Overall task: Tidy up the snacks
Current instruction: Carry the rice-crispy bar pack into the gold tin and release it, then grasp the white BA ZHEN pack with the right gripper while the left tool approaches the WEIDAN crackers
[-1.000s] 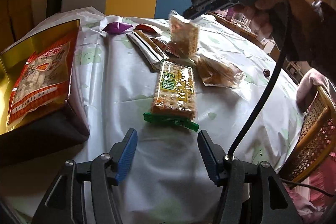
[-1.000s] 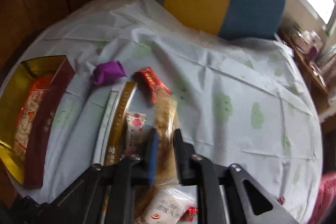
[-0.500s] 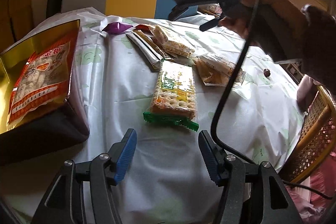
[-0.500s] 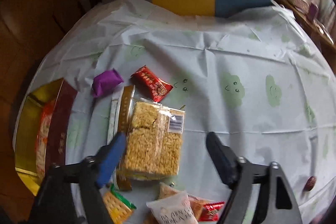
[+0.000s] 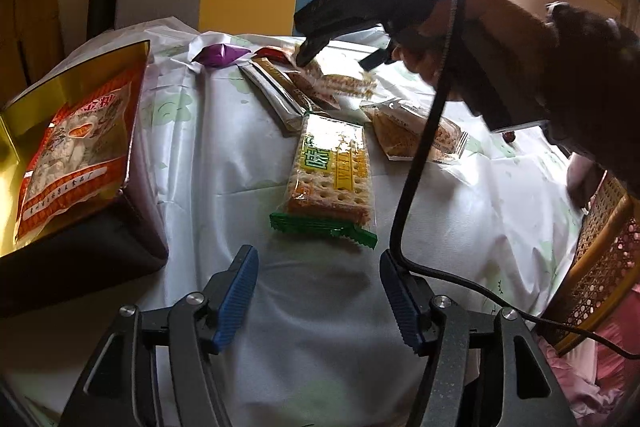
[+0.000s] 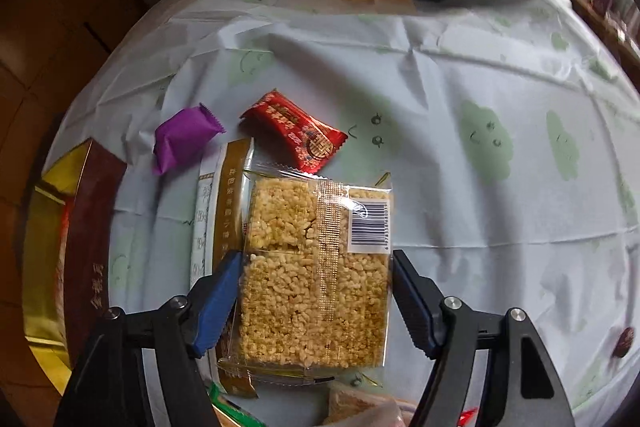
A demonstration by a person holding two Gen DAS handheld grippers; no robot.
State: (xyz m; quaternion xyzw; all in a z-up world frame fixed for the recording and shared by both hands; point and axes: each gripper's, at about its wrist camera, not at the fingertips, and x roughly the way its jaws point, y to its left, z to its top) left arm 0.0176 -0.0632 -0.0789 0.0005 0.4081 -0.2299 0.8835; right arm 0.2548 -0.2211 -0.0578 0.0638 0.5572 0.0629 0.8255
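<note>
The rice cake pack (image 6: 316, 275) lies long axis toward 12 o'clock between the closing right hand-held gripper (image 6: 318, 301) jaws, untouched; only the right wrist view shows its barcode (image 6: 368, 226).

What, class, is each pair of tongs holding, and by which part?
Nothing is held. The left tongs stand open over bare tablecloth. The right tongs straddle the rice-crisp packet, jaws closing around its sides, not yet gripping.

Left gripper (image 5: 316, 301): jaws apart, nothing between them, aimed down and forward. Right gripper (image 6: 316, 297): pitched steeply down, jaws closing, a packet between them, pads not pressing yet. Hand (image 5: 472, 39) wraps its handle.
</note>
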